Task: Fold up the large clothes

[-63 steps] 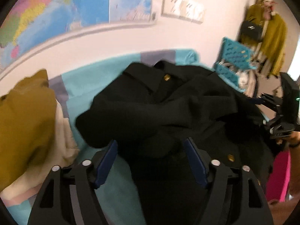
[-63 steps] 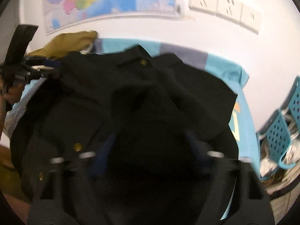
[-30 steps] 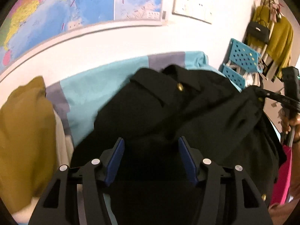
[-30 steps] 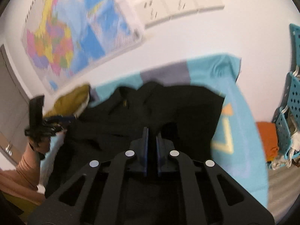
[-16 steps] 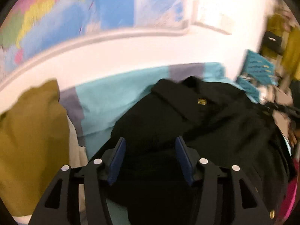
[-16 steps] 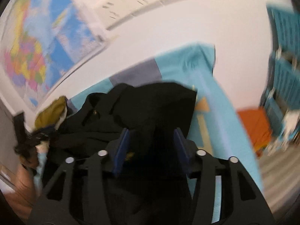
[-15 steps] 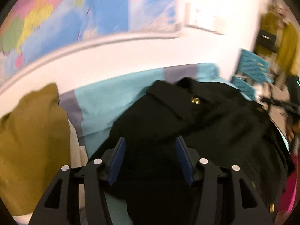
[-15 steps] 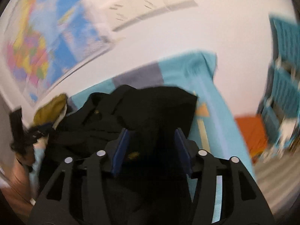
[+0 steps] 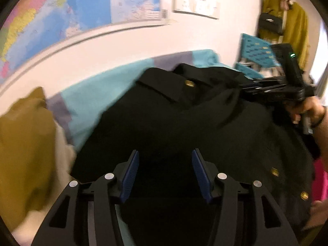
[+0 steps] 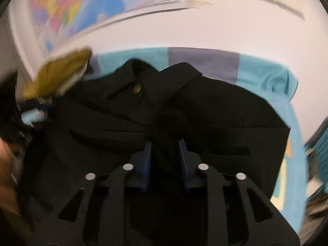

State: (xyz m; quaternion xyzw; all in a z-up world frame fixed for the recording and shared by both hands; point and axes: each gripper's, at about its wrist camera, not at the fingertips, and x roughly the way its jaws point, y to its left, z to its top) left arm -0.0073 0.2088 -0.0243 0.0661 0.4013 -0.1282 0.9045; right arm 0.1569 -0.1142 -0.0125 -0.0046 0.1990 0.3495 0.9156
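Right wrist view: the right gripper (image 10: 164, 143), whose jaws have just been closing, is narrowed around a fold of the black coat (image 10: 215, 106) heaped across the blue-covered table (image 10: 266, 73). The left gripper (image 9: 164, 162) is held half open above the cloth, gripping nothing. A thin pinch could slip free, so the fold might collapse.

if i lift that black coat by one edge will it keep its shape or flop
The black coat will likely flop: it already lies in soft folds on the teal cover. It looks thick, so probably heavy for one pinch. The brass buttons may snag or shift the drape a little.
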